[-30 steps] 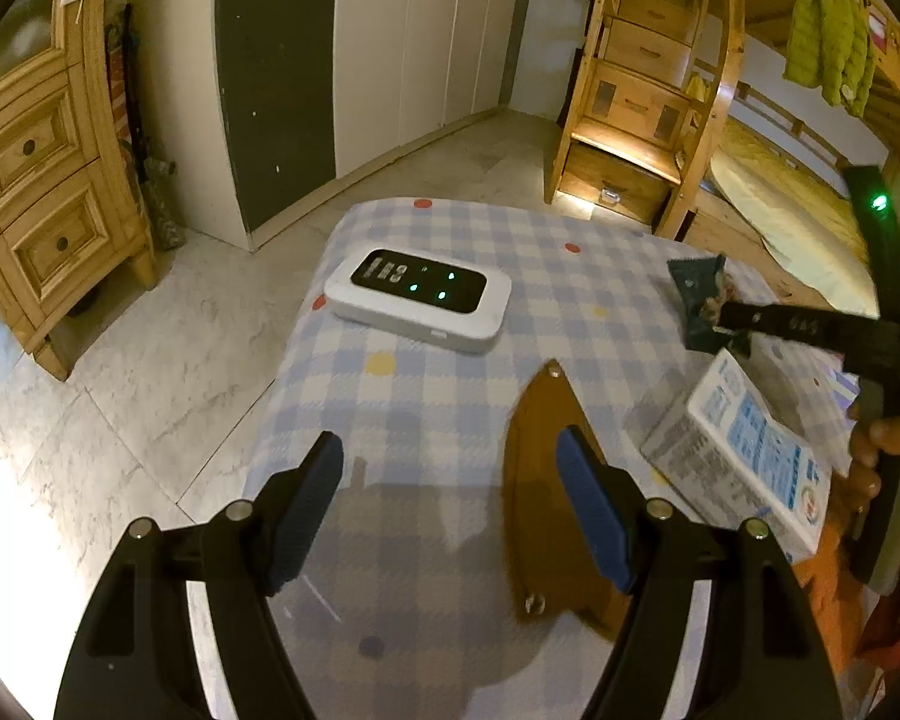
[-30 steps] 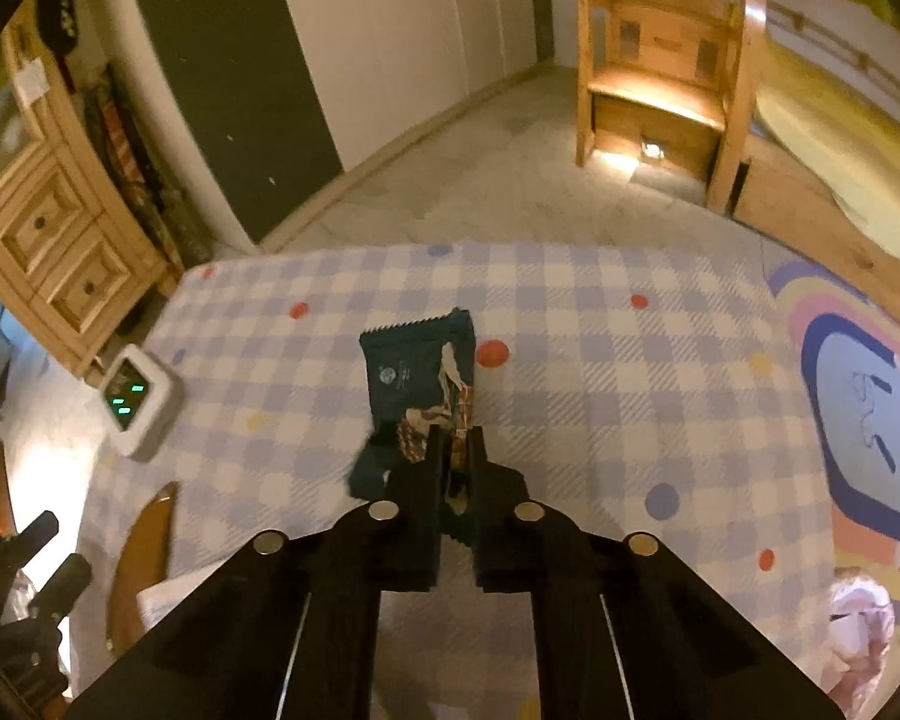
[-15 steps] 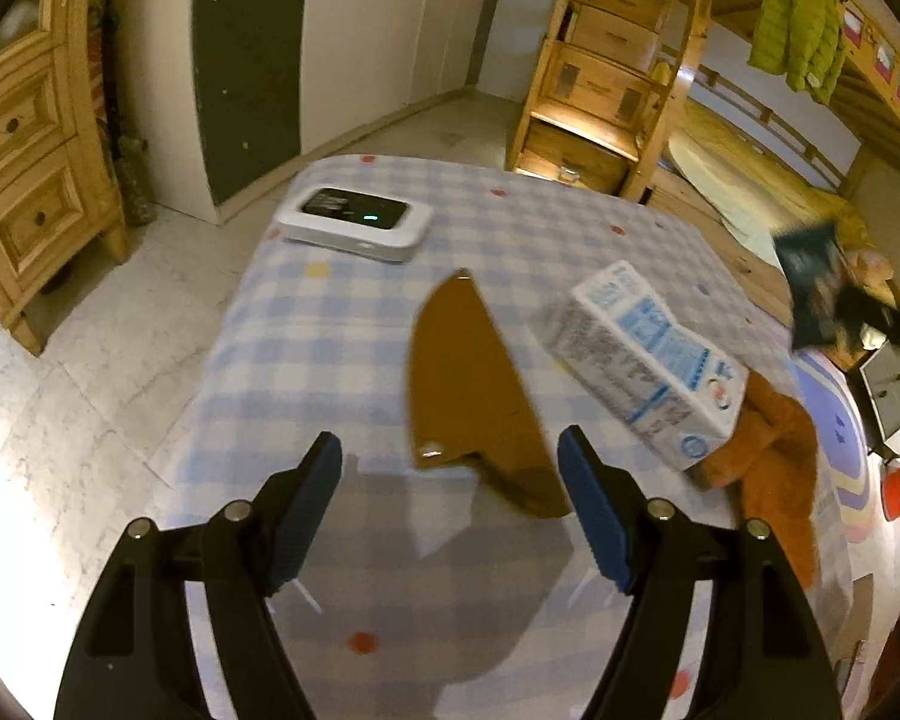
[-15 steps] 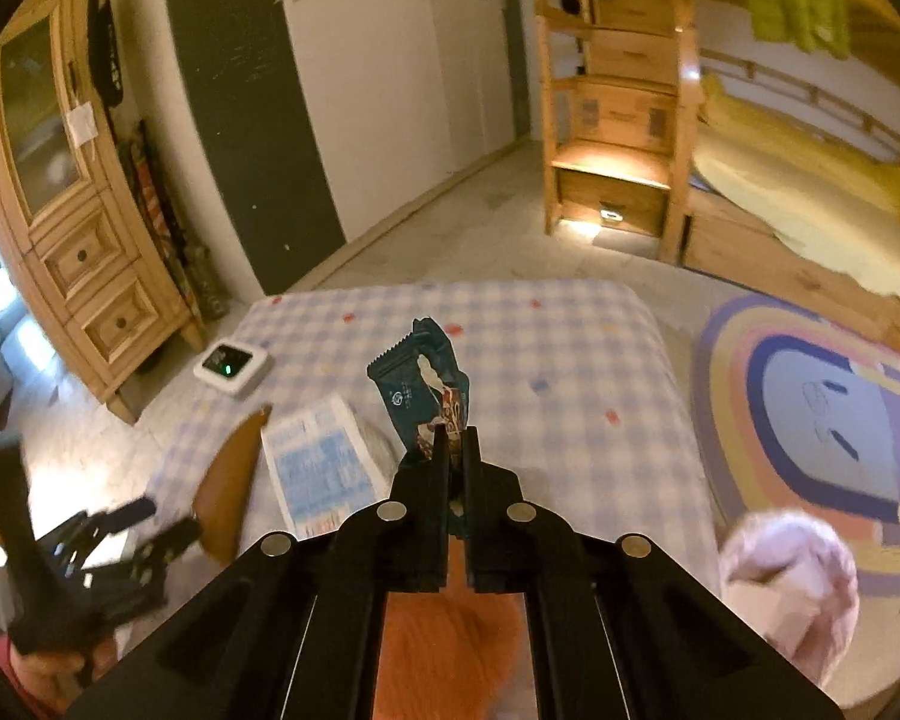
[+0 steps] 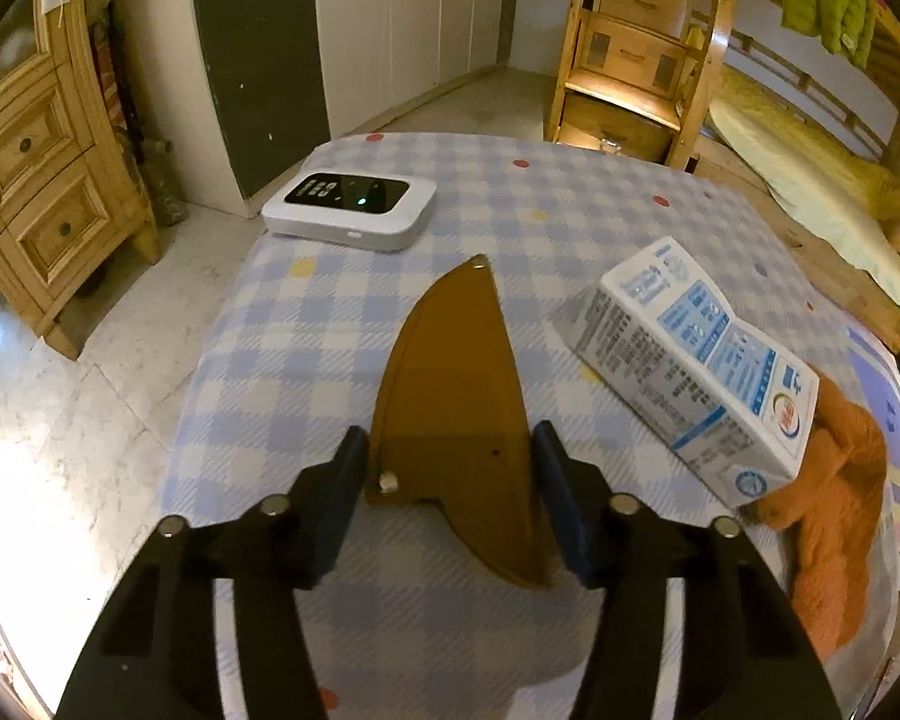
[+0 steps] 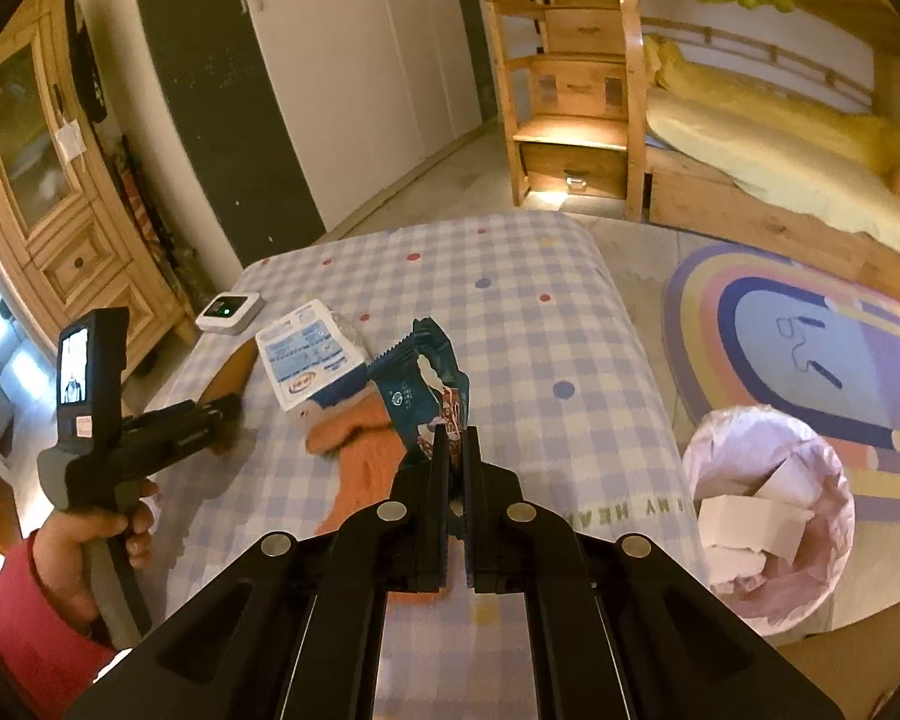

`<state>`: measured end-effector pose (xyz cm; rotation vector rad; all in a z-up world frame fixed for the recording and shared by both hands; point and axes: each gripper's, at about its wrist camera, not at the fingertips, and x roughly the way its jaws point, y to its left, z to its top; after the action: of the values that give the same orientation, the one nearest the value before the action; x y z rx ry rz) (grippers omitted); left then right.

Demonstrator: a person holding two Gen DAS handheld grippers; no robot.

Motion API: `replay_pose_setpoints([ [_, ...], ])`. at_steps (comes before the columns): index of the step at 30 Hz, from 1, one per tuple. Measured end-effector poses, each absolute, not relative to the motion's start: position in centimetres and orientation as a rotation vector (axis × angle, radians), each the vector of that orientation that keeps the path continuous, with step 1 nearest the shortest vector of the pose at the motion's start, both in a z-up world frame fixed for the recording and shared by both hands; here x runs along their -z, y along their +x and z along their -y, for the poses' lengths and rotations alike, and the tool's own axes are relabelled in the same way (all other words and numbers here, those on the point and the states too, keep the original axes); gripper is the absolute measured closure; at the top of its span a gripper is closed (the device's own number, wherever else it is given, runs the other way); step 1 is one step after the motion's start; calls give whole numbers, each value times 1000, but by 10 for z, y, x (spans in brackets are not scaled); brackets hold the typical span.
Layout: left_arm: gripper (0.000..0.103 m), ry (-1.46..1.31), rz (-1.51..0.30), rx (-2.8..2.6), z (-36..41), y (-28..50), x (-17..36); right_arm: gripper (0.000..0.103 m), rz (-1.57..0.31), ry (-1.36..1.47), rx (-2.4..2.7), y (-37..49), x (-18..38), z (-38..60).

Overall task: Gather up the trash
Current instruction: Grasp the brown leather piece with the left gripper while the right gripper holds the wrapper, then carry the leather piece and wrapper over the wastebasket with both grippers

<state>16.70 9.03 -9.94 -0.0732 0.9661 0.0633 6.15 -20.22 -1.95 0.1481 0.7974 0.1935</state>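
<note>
A dark blue snack wrapper (image 6: 417, 384) hangs crumpled above the checked tablecloth (image 6: 510, 312), and my right gripper (image 6: 457, 444) is shut on its lower end. A bin lined with a pink bag (image 6: 768, 516) stands on the floor to the right, paper scraps inside. My left gripper (image 5: 450, 474) hovers low over a brown fin-shaped plastic piece (image 5: 456, 396). Its jaws are closing, with the wide end of the piece between the blue pads (image 5: 345, 498). A white and blue milk carton (image 5: 696, 372) lies on its side to the right.
An orange cloth (image 5: 834, 516) lies under the carton's near end. A white device with a green light (image 5: 351, 210) sits at the table's far left corner. A hand (image 6: 84, 534) holds the left gripper (image 6: 228, 405). A rainbow rug (image 6: 810, 336), a wooden cabinet and a bunk bed surround the table.
My right gripper lifted the wrapper off the table and carried it back towards the side with the bin. My left gripper drew back over the brown piece's wide end, and its jaws narrowed.
</note>
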Motion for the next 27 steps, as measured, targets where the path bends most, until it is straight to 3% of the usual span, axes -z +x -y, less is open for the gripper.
replay_pose_setpoints([
  [6, 50, -107, -935, 40, -88, 121, 81, 100, -785, 167, -195, 42, 18, 213],
  [16, 50, -36, -761, 276, -9, 46, 20, 100, -781, 223, -150, 16, 19, 247],
  [27, 50, 64, -744, 533, 108, 37, 28, 100, -767, 283, 35, -20, 31, 326],
])
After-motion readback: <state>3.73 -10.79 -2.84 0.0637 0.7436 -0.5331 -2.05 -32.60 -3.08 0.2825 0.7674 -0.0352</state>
